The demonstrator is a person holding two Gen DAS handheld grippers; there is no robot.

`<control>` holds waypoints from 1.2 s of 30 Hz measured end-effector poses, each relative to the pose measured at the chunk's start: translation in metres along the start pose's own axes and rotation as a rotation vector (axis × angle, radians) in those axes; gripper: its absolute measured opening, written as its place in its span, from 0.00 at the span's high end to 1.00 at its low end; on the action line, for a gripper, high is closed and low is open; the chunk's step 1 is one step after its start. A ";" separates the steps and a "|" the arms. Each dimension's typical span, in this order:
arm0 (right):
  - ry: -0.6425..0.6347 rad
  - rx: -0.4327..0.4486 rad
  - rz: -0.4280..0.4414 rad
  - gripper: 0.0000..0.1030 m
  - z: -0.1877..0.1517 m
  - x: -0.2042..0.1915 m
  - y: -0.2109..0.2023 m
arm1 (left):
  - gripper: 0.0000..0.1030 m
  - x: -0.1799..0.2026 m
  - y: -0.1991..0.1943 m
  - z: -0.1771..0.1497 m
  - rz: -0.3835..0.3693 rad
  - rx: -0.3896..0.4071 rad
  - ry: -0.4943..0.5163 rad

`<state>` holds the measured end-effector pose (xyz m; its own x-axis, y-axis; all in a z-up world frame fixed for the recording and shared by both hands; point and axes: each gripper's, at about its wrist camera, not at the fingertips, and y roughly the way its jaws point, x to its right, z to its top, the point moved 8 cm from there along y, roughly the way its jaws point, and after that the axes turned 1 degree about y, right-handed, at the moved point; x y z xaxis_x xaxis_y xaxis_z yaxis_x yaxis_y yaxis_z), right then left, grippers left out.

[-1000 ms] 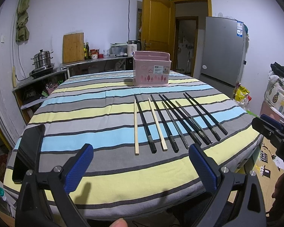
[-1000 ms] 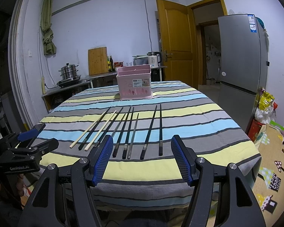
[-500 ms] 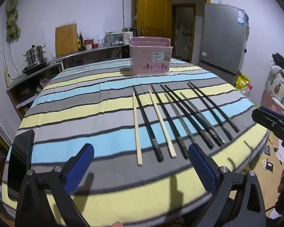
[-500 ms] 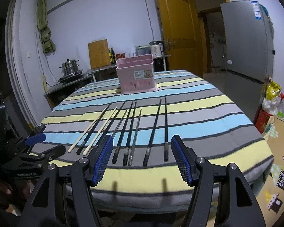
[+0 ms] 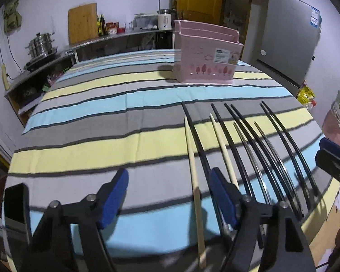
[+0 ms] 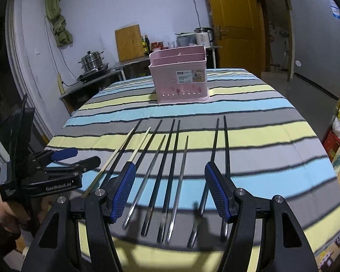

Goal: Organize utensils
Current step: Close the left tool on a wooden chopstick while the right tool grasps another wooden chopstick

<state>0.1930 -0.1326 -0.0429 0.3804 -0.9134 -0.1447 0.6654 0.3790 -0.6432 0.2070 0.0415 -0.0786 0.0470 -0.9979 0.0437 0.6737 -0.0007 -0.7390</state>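
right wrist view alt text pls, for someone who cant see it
An open right gripper hovers over a row of chopsticks on a striped tablecloth. A pink basket stands beyond them, and the left gripper is at far left.

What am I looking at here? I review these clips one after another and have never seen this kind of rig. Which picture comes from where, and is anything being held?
There is no robot. A person holds a pair of hand-operated tongs in each hand, and each pair carries a wide-angle camera looking forward along its two blue-padded fingers.

One picture comes from the left tongs, the other from the right tongs. Each view also catches the other tool at its edge.

A round table with a striped tablecloth carries a row of chopsticks: two pale wooden chopsticks, several black chopsticks and a couple of metal chopsticks. Behind them stands a pink utensil basket, where they presumably belong.

Nothing is held. Both tongs hang open above the near ends of the chopsticks; the left ones have just been closing, with one pale chopstick between the pads but not gripped.
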 end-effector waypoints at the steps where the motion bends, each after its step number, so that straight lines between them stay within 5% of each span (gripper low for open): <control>1: 0.003 -0.009 -0.003 0.38 0.003 0.002 0.005 | 0.32 -0.001 0.004 0.003 -0.004 -0.010 -0.003; 9: 0.030 -0.056 -0.005 0.38 0.021 0.014 0.037 | 0.49 0.005 0.027 0.012 -0.046 -0.062 0.007; 20: 0.010 -0.125 0.091 0.72 0.040 -0.023 0.081 | 0.59 0.006 0.048 0.025 -0.070 -0.105 0.013; 25: 0.020 -0.165 0.115 0.75 0.039 -0.030 0.097 | 0.65 0.006 0.056 0.031 -0.058 -0.116 0.043; 30: 0.017 -0.195 0.139 0.77 0.040 -0.038 0.109 | 0.88 0.001 0.060 0.035 -0.061 -0.121 0.045; 36: 0.013 -0.236 0.165 0.83 0.042 -0.048 0.123 | 0.94 -0.013 0.058 0.036 -0.094 -0.131 -0.003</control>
<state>0.2833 -0.0357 -0.0834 0.4616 -0.8448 -0.2706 0.4265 0.4788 -0.7674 0.2715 0.0566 -0.0977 -0.0094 -0.9928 0.1192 0.5729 -0.1030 -0.8131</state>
